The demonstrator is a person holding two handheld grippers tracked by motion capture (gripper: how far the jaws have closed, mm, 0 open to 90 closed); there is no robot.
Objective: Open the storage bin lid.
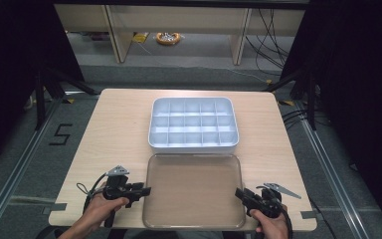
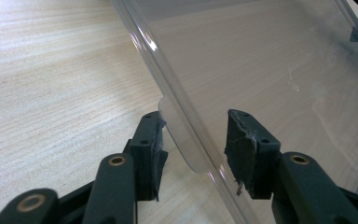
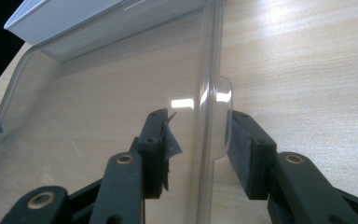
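Note:
A clear plastic lid lies flat near the table's front edge. Just behind it stands a white compartment tray with nothing in its cells. My left gripper is at the lid's left rim. In the left gripper view its jaws straddle the rim and a small side tab, with a gap on the inner side. My right gripper is at the lid's right rim. Its jaws straddle the rim and tab without pressing. The lid rests on the wood.
The wooden table has bare wood left and right of the tray. Its front edge is close under both hands. Beyond the table are grey floor, desk legs and cables. A "5" mark is taped on the floor at left.

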